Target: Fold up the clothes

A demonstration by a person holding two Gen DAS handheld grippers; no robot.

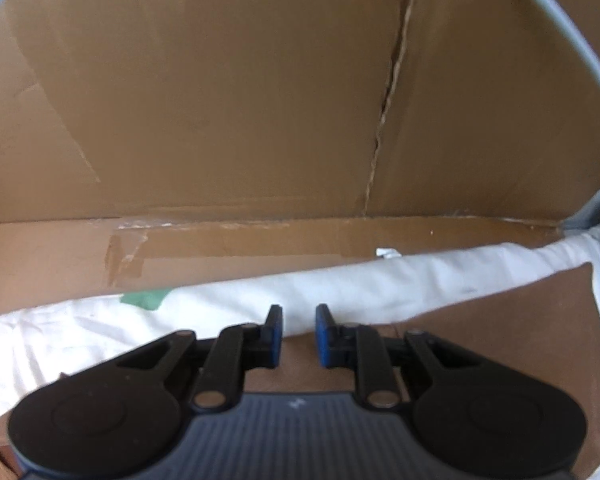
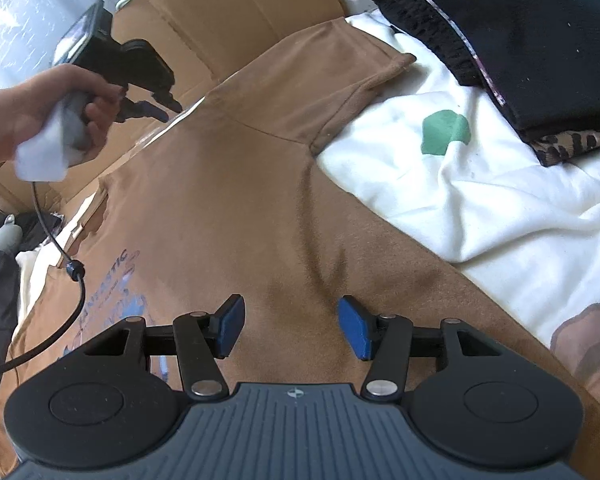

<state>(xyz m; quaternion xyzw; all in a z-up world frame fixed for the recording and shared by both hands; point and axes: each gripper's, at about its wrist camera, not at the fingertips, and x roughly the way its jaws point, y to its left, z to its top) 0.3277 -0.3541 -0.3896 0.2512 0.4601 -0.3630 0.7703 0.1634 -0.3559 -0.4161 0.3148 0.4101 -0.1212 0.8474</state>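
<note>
Brown T-shirt (image 2: 236,184) lies spread flat over white garment (image 2: 480,184), beside cardboard box wall (image 1: 220,100). Left hand-held gripper (image 1: 298,334): jaws narrowly apart, empty. Right hand-held gripper (image 2: 292,326): jaws apart above shirt, gripping nothing

Under my work lies flattened cardboard (image 1: 260,248), creased and torn, with tape scars along its fold. A white cloth (image 2: 480,208) with a green patch (image 2: 446,133) is spread on it, bunched into a long roll at the far edge in my left view. The brown shirt (image 2: 236,200) lies flat across the cloth, its sleeve reaching toward a dark heap (image 2: 520,40) with a leopard-print piece (image 2: 576,142) beside the cloth's edge.
</note>
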